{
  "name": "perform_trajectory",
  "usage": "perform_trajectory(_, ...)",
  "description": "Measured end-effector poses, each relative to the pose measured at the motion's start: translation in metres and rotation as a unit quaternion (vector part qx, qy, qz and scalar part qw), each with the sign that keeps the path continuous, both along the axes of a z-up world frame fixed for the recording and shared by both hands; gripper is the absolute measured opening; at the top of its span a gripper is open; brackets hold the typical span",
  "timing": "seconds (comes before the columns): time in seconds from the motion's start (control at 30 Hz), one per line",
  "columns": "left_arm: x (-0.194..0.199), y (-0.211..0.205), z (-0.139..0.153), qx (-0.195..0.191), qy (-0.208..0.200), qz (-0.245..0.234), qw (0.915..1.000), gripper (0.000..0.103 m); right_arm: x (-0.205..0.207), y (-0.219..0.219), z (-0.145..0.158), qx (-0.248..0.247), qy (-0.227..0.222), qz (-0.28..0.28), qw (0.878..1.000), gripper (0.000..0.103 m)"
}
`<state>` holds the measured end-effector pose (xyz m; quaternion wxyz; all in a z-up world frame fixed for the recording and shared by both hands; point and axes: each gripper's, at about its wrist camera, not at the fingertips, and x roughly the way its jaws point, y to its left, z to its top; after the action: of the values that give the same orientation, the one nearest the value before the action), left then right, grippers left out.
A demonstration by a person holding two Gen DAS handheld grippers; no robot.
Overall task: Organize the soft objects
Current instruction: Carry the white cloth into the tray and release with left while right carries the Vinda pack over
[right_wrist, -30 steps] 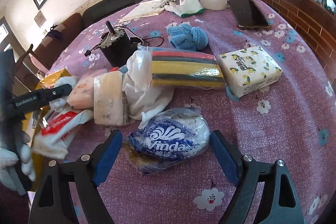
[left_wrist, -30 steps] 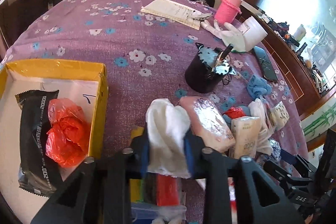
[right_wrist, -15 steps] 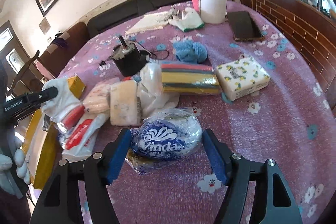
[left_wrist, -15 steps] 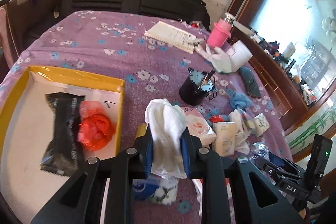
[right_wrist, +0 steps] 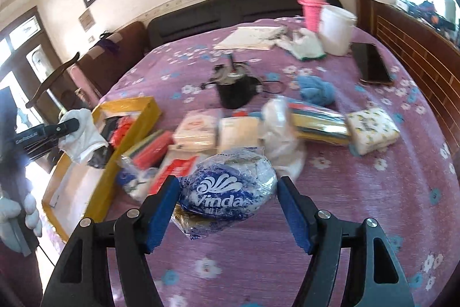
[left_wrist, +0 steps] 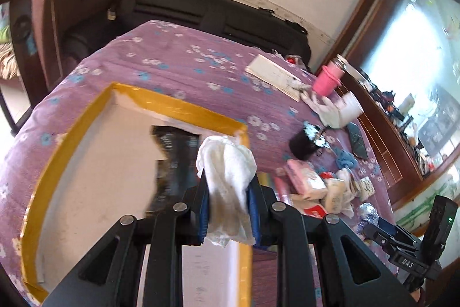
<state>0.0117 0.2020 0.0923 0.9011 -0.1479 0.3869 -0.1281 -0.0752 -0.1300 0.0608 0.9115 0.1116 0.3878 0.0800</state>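
My left gripper point(left_wrist: 228, 203) is shut on a white cloth point(left_wrist: 228, 171) and holds it above the right side of the yellow-rimmed box point(left_wrist: 184, 107). A black packet point(left_wrist: 169, 163) lies in the box, partly hidden behind the cloth. In the right wrist view the cloth point(right_wrist: 82, 134) hangs over the box point(right_wrist: 126, 125), where a red bag point(right_wrist: 122, 128) shows. My right gripper point(right_wrist: 228, 209) is closed on a blue Vinda tissue pack point(right_wrist: 227, 194), which looks lifted off the purple cloth.
A pile of soft packs point(right_wrist: 218, 131), a striped sponge pack point(right_wrist: 319, 120), a lemon-print tissue pack point(right_wrist: 372, 130) and a blue cloth point(right_wrist: 316, 87) lie mid-table. A black cup point(right_wrist: 234, 88), phone point(right_wrist: 372, 64), white tub point(right_wrist: 336, 29) and pink bottle point(right_wrist: 312, 7) stand farther back.
My left gripper carried the white cloth left from the pile to above the box. My right gripper closed in on the Vinda pack and rose with it.
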Motion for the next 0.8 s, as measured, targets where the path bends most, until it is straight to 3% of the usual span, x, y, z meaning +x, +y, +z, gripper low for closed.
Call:
perform_trajectory(0.4,0.02,0.063,-0.015,-0.006,0.02,0.038,0.9991,0.022,0.038,0.119,0.006,-0.006,0.009,0.126,0.992,0.075)
perform_trajectory(0.8,0.073,0.105,-0.041,-0.02,0.062,0.063,0.9959,0.022,0.087,0.226,0.002,-0.014,0.017,0.223,0.975,0.076)
